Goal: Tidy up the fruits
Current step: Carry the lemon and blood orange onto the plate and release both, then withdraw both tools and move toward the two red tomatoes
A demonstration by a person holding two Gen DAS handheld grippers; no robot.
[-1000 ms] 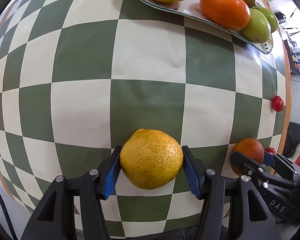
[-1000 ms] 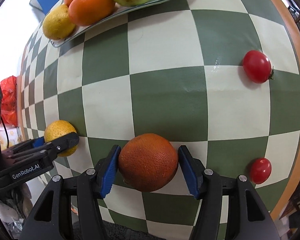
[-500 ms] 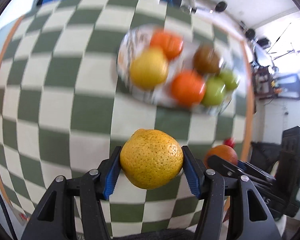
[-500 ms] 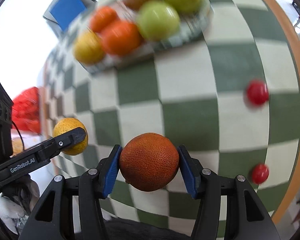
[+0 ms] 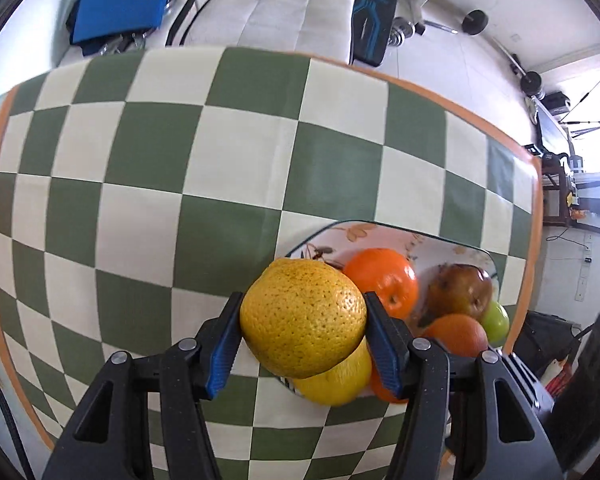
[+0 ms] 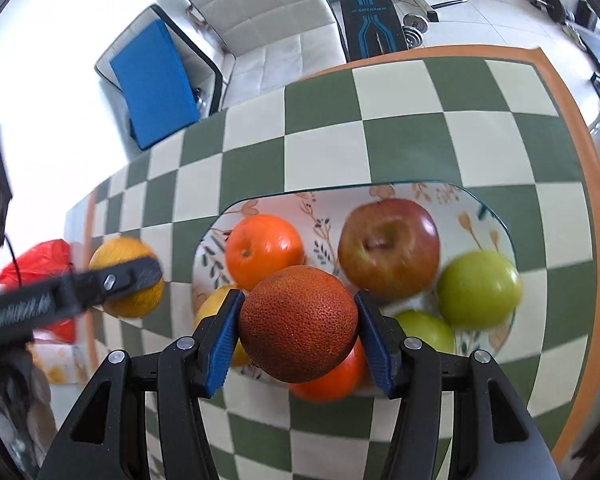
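Right wrist: I grip orange [image 6: 298,323], left gripper [image 5: 302,334] clamps lemon [image 5: 303,318]; crowded plate [image 6: 496,220] risks roll-off.

Lemon [image 6: 214,304] mostly hidden behind jaws

Pitted yellow citrus [image 5: 303,322] and dark russet orange [image 6: 298,324] each held aloft above floral plate [image 6: 384,194] carrying two bright oranges [image 6: 263,249], red-brown apple [image 6: 388,248], two green apples [image 6: 478,288], and a yellow fruit [image 5: 336,384].
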